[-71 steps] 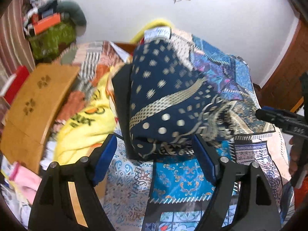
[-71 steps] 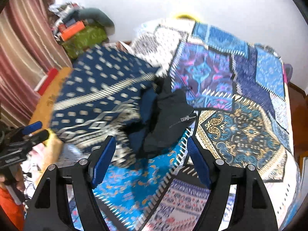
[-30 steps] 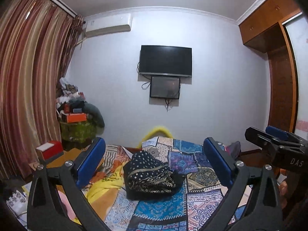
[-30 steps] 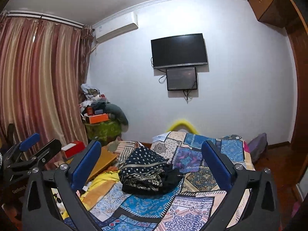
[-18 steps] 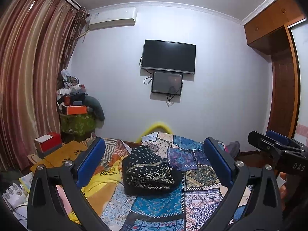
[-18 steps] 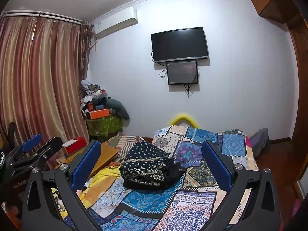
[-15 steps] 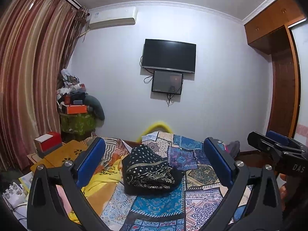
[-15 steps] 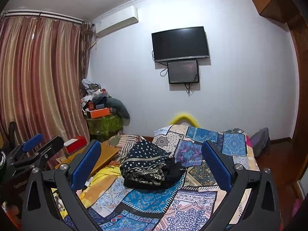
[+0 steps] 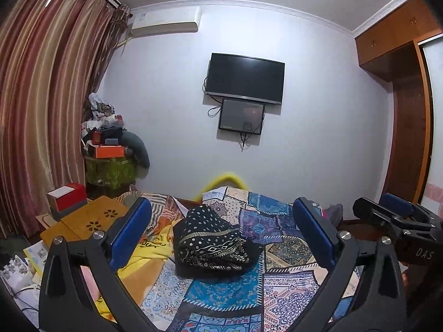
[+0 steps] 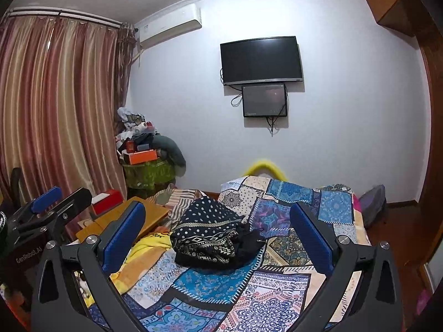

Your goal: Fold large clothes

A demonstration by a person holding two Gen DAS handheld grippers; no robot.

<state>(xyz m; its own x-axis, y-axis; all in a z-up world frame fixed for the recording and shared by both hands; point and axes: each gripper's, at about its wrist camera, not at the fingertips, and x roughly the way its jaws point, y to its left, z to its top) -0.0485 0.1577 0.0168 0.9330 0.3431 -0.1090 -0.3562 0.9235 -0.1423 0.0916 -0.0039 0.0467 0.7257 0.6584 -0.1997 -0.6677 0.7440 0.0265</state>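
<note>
A folded dark navy garment with white dots and patterned bands (image 9: 213, 242) (image 10: 206, 235) lies in a bundle on the patchwork bedspread (image 9: 221, 293) (image 10: 210, 285). A black garment with a zipper (image 10: 249, 242) lies against its right side. My left gripper (image 9: 221, 233) is open and empty, held well back from the bundle. My right gripper (image 10: 218, 233) is also open and empty, equally far back. Each gripper shows at the edge of the other's view, the right gripper (image 9: 393, 215) on the right and the left gripper (image 10: 47, 204) on the left.
A yellow garment (image 9: 144, 257) (image 10: 144, 249) lies left of the bundle. A low wooden table (image 9: 83, 224) with a red box (image 9: 66, 197) stands at the bed's left. Piled clutter (image 10: 144, 149) fills the corner by the curtains (image 10: 55, 110). A TV (image 9: 245, 77) hangs on the far wall.
Both grippers pulled back and up from the folded bundle, which earlier filled the views. Over the last half second almost nothing has moved.
</note>
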